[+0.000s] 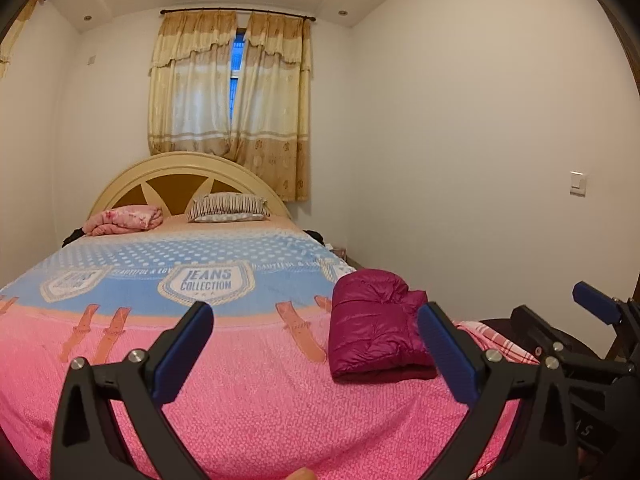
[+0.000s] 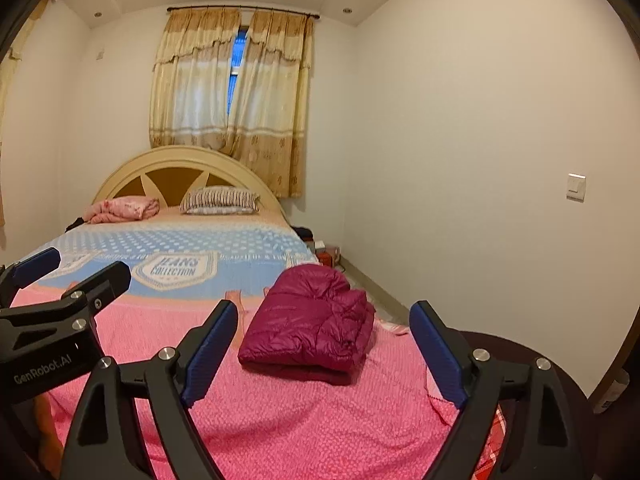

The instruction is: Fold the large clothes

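A maroon puffer jacket [image 1: 374, 328] lies folded into a compact bundle on the pink part of the bed cover, near the bed's right edge; it also shows in the right wrist view [image 2: 310, 322]. My left gripper [image 1: 316, 350] is open and empty, held above the foot of the bed, with the jacket just behind its right finger. My right gripper [image 2: 324, 354] is open and empty, with the jacket between and beyond its fingers. Neither gripper touches the jacket. The left gripper also shows in the right wrist view [image 2: 72, 268], and the right gripper in the left wrist view [image 1: 560, 324].
The bed [image 1: 224, 360] has a pink and blue cover. A striped pillow [image 1: 228, 207] and a pink folded blanket [image 1: 124, 220] lie by the headboard. A dark round table [image 2: 520, 360] stands at the bed's right corner. A white wall [image 2: 480, 160] is to the right.
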The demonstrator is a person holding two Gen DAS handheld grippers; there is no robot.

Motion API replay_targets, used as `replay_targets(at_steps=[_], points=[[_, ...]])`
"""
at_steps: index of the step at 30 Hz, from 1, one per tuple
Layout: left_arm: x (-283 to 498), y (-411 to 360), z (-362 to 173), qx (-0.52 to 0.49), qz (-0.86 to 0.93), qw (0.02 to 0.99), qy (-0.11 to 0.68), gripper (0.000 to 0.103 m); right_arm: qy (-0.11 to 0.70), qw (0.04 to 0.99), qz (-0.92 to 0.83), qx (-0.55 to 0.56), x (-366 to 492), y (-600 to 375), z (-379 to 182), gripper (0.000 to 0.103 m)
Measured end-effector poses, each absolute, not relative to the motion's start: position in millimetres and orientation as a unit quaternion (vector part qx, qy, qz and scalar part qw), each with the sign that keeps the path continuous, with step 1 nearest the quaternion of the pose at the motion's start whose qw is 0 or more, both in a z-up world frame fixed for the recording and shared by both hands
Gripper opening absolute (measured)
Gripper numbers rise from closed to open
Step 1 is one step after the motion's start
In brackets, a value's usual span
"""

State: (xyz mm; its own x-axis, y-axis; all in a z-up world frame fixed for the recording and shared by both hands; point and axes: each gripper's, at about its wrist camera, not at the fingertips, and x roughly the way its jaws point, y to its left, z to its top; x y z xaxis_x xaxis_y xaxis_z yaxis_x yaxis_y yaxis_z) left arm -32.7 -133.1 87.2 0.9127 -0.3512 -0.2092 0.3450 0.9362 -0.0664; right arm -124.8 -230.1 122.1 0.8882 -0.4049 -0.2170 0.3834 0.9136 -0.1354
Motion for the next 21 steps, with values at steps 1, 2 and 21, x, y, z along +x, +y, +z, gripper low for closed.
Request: replay_targets(at_steps=[1, 2, 21], points=[[-32.4, -134.4, 86.5, -0.013, -0.179, 0.977, 0.111, 0.103, 0.118, 0.971, -0.204, -0.045, -125.0, -230.3, 123.0, 0.089], [-31.4, -135.1, 85.9, -0.013, -0.181, 0.977, 0.114, 0.103, 0.115, 0.971, -0.205, -0.046, -125.9, -229.8, 123.8, 0.089], [-29.1, -134.9, 83.7, -0.013, -0.176, 0.977, 0.118, 0.103, 0.110, 0.973, -0.203, -0.030, -125.2, -233.0, 118.1, 0.091]])
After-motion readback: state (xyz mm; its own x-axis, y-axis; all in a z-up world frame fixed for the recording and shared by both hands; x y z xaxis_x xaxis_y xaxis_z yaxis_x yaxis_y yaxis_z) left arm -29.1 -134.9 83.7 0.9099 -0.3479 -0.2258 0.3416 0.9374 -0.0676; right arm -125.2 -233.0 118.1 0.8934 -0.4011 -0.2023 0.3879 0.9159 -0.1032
